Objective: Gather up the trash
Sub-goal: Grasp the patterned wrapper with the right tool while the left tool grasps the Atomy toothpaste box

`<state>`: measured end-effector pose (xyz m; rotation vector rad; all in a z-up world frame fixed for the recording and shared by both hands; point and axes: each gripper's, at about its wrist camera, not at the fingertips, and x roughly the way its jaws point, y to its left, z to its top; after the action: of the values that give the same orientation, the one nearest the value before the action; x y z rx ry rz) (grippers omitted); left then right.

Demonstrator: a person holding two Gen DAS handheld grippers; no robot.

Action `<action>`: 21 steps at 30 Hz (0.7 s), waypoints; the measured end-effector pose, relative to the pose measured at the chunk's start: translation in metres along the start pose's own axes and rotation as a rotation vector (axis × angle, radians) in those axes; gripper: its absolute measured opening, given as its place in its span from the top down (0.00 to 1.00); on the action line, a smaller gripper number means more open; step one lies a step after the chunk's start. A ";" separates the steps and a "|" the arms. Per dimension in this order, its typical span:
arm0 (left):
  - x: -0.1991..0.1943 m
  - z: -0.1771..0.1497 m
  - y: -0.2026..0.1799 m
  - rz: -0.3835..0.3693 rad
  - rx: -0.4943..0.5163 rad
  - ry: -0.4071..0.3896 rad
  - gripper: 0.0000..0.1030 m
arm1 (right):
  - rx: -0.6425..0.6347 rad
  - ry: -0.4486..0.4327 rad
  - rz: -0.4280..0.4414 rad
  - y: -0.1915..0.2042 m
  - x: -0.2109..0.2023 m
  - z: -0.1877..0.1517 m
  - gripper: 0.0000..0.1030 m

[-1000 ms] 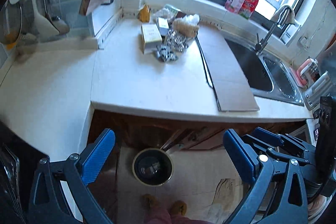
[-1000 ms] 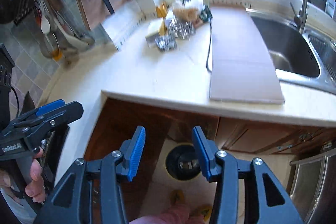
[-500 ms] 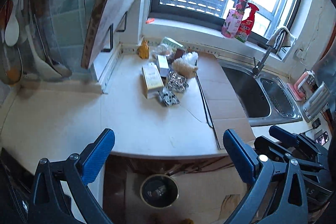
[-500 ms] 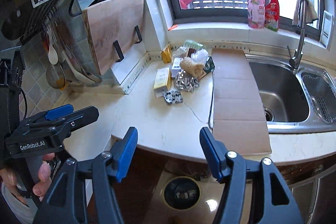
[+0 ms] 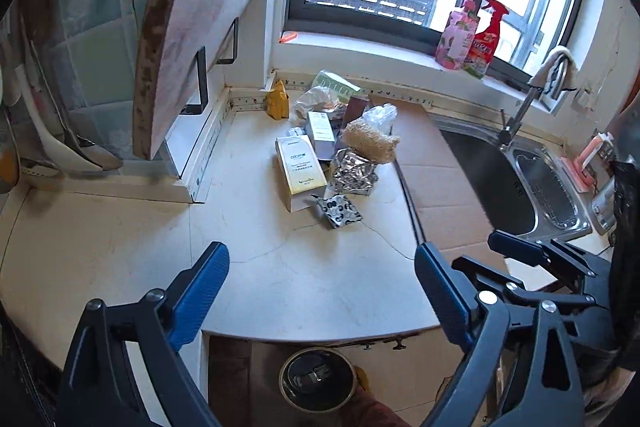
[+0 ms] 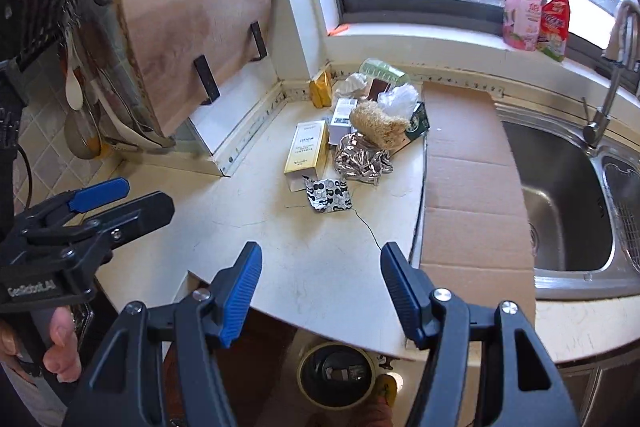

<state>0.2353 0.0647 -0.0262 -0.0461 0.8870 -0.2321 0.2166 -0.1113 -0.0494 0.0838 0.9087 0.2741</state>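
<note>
A pile of trash (image 5: 332,147) is seen at the back of the pale worktop (image 5: 280,267), near the corner below the window and well apart from both grippers. In it a gold-and-white carton (image 5: 301,169) lies flat, with a smaller white box (image 5: 320,131) just behind it. A crumpled silver foil wrapper (image 5: 354,173) is touching a tan fibrous clump (image 5: 370,143), and a clear plastic bag (image 5: 378,115) is tucked behind that. A small black-and-white patterned wrapper (image 5: 340,213) lies at the front of the pile, nearest the worktop edge. A yellow packet (image 5: 278,99) stands against the back wall.

The left gripper (image 5: 320,291) is held over the front of the worktop; its jaws are closing, wide apart, with nothing between them. The right gripper (image 6: 320,287) is held beside it, its jaws spread apart and likewise empty.

A flat sheet of cardboard (image 6: 468,179) is laid on the worktop between the pile and the steel sink (image 6: 560,195). On the floor below the worktop edge a round bin (image 6: 336,375) is visible; something dark, possibly trash, lies inside it. A wooden chopping board (image 5: 192,27) is propped in a rack at the left.
</note>
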 end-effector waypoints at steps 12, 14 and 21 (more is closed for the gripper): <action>0.109 0.026 0.013 0.065 -0.008 0.087 0.22 | -0.049 0.188 0.068 -0.031 0.139 0.041 0.40; 0.119 0.028 0.017 0.067 -0.020 0.096 0.22 | -0.060 0.210 0.081 -0.032 0.157 0.046 0.40; 0.140 0.030 0.029 0.087 -0.065 0.114 0.22 | -0.072 0.259 0.161 -0.027 0.195 0.055 0.40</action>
<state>0.3492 0.0603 -0.1175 -0.0544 1.0077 -0.1253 0.3787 -0.0824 -0.1703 0.0558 1.1507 0.4754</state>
